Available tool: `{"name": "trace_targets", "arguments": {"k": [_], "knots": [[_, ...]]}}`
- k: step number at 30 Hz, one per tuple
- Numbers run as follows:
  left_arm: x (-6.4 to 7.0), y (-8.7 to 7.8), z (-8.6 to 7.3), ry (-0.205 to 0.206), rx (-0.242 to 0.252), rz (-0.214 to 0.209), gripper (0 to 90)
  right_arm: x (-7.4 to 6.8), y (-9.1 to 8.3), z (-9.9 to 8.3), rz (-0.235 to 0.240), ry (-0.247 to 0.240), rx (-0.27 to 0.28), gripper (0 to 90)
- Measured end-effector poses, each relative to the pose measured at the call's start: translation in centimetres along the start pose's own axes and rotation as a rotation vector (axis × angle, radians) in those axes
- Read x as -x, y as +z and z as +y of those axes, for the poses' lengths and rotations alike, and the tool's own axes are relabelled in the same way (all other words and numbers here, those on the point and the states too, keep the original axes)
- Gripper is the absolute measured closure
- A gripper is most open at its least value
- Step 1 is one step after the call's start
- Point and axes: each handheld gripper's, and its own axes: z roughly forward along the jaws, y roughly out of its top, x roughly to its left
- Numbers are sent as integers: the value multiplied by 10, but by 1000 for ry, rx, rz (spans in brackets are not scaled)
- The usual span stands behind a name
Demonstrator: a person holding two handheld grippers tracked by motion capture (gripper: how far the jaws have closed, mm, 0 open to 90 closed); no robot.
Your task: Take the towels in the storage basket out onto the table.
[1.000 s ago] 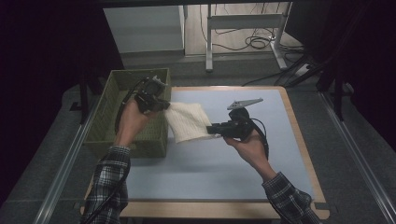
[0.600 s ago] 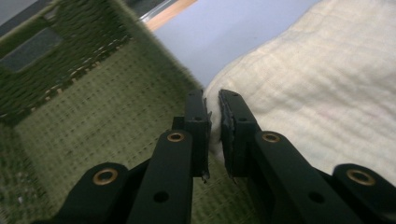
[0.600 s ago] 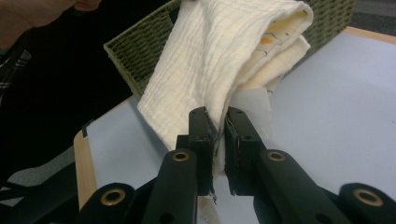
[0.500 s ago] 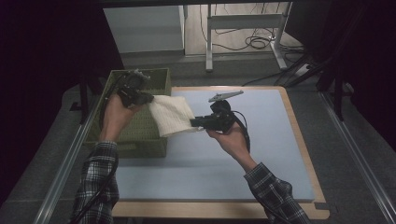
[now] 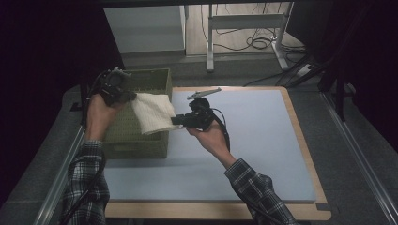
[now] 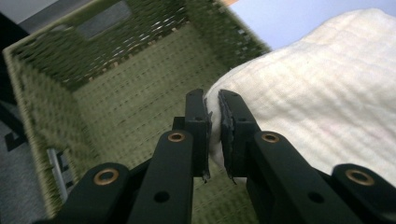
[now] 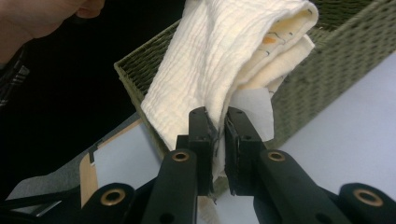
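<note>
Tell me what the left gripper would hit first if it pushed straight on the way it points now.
Apart from the cream cloth it already pinches, the left gripper points into the green woven basket; it would probably meet the basket's floor first, though depth is unclear.

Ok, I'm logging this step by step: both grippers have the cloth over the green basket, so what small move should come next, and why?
Probably lower both grippers together so the cloth sinks into the basket. The left gripper and right gripper each pinch an edge of the folded cloth, which hangs across the basket's right rim, partly over the open inside. The basket floor looks bare, so there seems to be room.
</note>
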Motion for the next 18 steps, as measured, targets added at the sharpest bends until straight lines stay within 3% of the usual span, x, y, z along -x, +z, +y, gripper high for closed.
{"name": "trace_targets", "arguments": {"k": [10,18], "knots": [[-24,12,-25,-42,-29,62,827,-17,48,4,-34,26,-37,816],[-33,21,-40,-45,-48,89,825,-28,85,0,-43,60,-88,811]]}}
